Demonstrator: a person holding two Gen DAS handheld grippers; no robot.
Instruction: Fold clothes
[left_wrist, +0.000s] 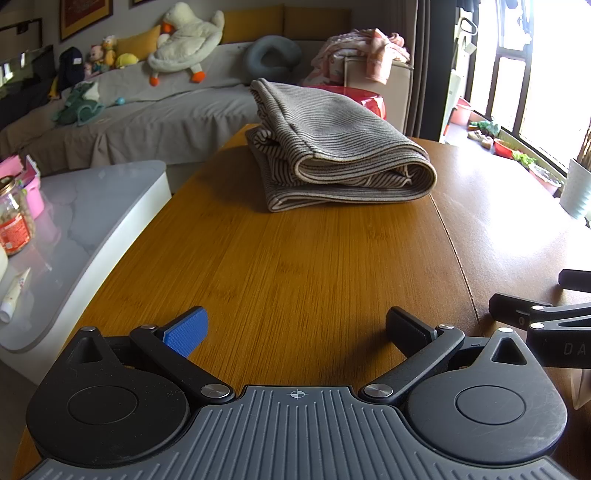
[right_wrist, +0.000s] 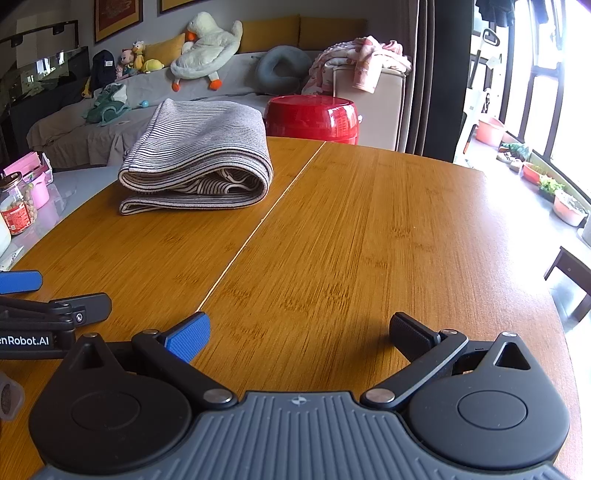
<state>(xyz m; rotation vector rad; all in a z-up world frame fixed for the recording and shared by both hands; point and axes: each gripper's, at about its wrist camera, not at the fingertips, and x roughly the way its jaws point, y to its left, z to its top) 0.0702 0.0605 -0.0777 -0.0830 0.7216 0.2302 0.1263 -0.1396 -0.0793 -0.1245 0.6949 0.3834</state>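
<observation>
The striped garment (left_wrist: 332, 147) lies on the wooden desk (left_wrist: 295, 258) as a compact stack of about 3 or 4 layers, toward the far end, at about 12 o'clock in the left wrist view and about 11 o'clock (right_wrist: 195, 158) in the right wrist view. Its rounded fold edge faces the near right, with loose inner layers showing in the open roll. The lowest layer sticks out a little at the near edge, so the stack is not quite square.

In my judgement the folding looks done or nearly done: the cloth already lies folded, and nothing else to fold shows on the desk. Whether 1 more fold or a tidying of that bottom layer is wanted, the pictures do not settle.

The long axis seems to run from the near edge away toward the sofa (left_wrist: 147, 110), slightly tilted to the left at the far end.

The left hand-held gripper (left_wrist: 297, 328) sits at the near edge at 6 o'clock, well apart from the garment, fingers spread wide and holding nothing. The right hand-held gripper (right_wrist: 299, 332) is just beside it, likewise spread wide and empty.
</observation>
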